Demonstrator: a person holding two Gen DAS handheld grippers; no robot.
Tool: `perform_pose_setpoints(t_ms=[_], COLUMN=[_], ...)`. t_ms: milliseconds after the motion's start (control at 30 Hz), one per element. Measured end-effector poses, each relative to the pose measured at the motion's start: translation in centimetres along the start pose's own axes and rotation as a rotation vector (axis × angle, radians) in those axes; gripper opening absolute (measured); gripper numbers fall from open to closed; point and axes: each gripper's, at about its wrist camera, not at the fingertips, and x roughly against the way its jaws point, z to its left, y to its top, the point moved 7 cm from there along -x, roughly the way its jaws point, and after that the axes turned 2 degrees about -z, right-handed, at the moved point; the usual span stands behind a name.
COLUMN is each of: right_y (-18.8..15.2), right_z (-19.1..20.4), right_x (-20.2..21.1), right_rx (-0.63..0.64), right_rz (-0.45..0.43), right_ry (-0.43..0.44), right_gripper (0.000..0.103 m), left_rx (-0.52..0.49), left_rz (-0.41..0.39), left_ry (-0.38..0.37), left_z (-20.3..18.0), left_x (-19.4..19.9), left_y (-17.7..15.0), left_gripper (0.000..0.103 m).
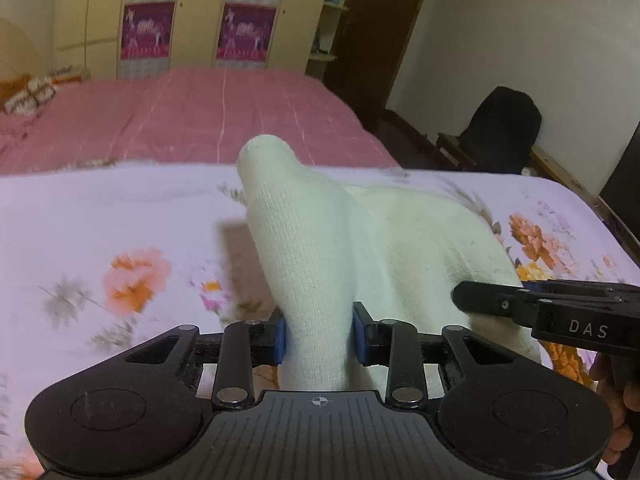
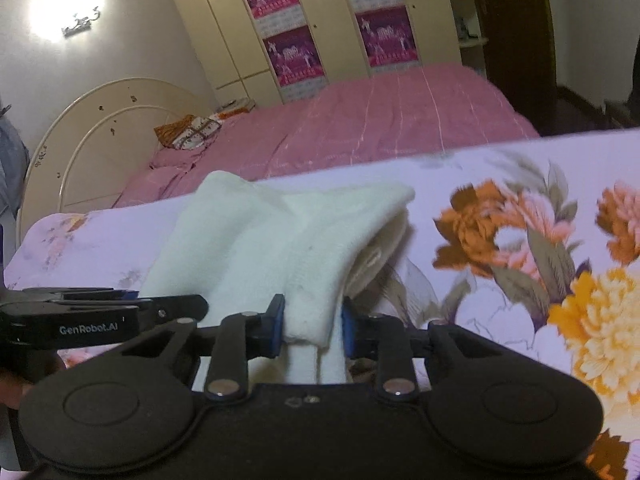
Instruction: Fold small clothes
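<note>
A cream knitted garment (image 1: 312,240) lies on the floral sheet (image 1: 120,220), with its near edge lifted into two raised folds. My left gripper (image 1: 320,336) is shut on the left fold, its blue pads pressing the cloth from both sides. In the right wrist view the same garment (image 2: 256,240) runs into my right gripper (image 2: 313,328), which is shut on a bunched edge of it. The two grippers sit side by side: the right gripper's black fingers (image 1: 500,302) show at the left view's right edge.
The floral sheet (image 2: 520,240) covers the near surface. Behind it is a bed with a pink spread (image 1: 200,120) and a cream headboard (image 2: 100,140). A wardrobe (image 1: 180,20) lines the back wall. A black chair (image 1: 500,128) stands at the right.
</note>
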Motion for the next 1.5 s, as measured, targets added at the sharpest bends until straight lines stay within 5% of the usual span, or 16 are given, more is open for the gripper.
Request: perform_pose_setpoints(t_ms=[367,733,1167,1300,1367,1400,1500], right_y=[1.4,-1.6,-4.7,-6.0,-6.5,-6.4,-5.6], right_z=[10.0,21.0,22.9,21.2,20.4,20.2,19.4], right_x=[0.4,-4.7,-6.9,-7.9,-8.3,-8.3,-7.8], right_rx=[0.054,0.093,0.095,0.027,-0.025,-0.041,-0.086], right_rz=[-0.034,0.062,0.141,0.192,0.211,0.216,0.197], right_ry=[0.067,0.189,0.211,0.214,0.237,0.259,0.314], right_gripper=[0.026,0.026,0.026,0.027,0.030,0.033,0.051], left_rx=[-0.021,0.000,0.063,0.066,0.076,0.086,0.152], left_rz=[-0.045,0.045,0.098,0.107,0.096,0.068,-0.026], left_ry=[0.126,0.270,0.299,0.284,0.268,0.258,0.205], left_z=[7.7,17.4,20.0,20.0,20.3,20.5,21.6], left_x=[8.9,13.1,11.7,11.5,11.8,12.2,13.1], left_y=[0.4,-3.8,-7.9,-8.2,-8.0,-7.9,-7.3], left_gripper=[0.032,0.032,0.033,0.039,0.054,0.072,0.078])
